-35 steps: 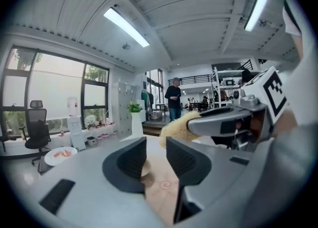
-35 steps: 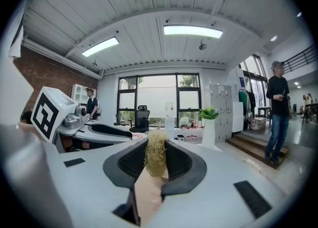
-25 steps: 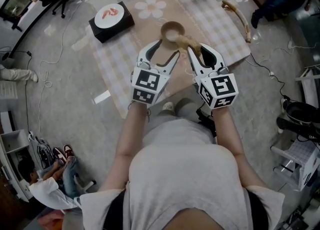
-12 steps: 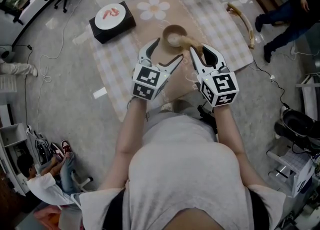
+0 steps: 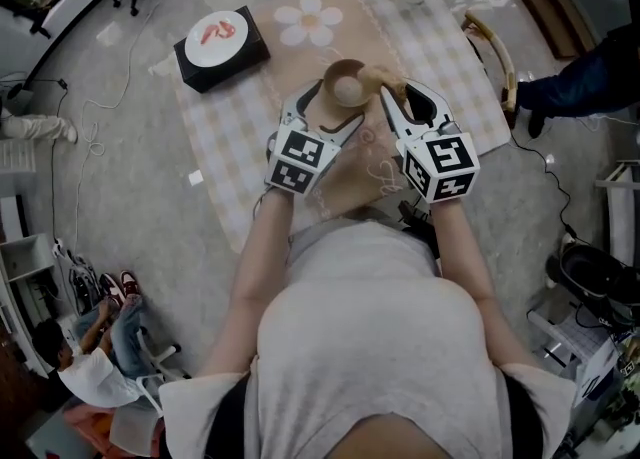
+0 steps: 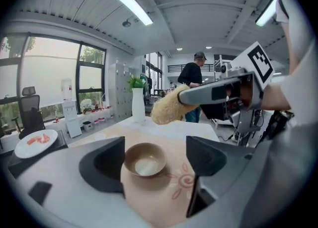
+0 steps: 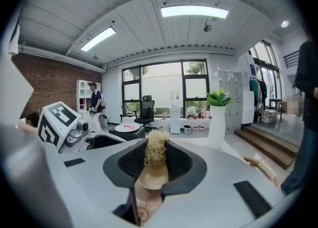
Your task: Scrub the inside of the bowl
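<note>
Left hand-held gripper point(image 6: 154, 165) jaws had just widened, spread around bowl point(image 5: 345, 87) at its 12 o'clock. Right hand-held gripper point(image 7: 156, 166) pinched scrubber point(image 7: 156, 147) at bowl's 2 o'clock. Bowl unbraced now, so scrubbing likely paused.

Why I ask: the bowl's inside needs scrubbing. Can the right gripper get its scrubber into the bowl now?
Probably yes. The right gripper, shut on the scrubber, holds it raised near the bowl; the bowl is uncovered, and the left gripper is open, jaws flanking it without covering it.
</note>
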Motion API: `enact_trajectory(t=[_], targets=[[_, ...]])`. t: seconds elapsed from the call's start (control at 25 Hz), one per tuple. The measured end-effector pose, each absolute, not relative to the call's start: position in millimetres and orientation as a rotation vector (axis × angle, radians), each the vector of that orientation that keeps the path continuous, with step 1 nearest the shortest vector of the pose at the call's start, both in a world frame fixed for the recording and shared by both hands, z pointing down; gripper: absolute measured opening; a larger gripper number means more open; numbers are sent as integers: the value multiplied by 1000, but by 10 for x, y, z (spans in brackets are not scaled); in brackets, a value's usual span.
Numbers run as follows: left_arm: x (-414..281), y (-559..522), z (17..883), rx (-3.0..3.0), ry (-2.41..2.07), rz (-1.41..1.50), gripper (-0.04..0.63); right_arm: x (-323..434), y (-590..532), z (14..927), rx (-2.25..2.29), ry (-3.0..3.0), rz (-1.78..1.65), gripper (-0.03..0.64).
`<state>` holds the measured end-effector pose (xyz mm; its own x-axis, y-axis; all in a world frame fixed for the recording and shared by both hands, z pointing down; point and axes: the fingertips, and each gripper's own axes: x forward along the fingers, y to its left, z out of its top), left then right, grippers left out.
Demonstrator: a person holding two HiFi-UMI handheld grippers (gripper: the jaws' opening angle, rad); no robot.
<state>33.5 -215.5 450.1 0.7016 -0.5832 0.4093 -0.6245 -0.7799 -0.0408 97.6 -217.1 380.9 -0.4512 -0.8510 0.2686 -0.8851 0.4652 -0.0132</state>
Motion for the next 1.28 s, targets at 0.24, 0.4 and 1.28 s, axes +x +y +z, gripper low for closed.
enact_trajectory(t=[0.24,0.4,1.28], targets=[[403,-2343,4866,2735,-975,729,371,1023,-2408,3945,1444,-2492,266,97],[395,-2410,5140,2667,-984,796,402,1027,-2495,4068,1408,-2493,307,97],[474,-2615,5560,2589,-995,962,420,1032,-2789,4324,1270,-2515,392,98]])
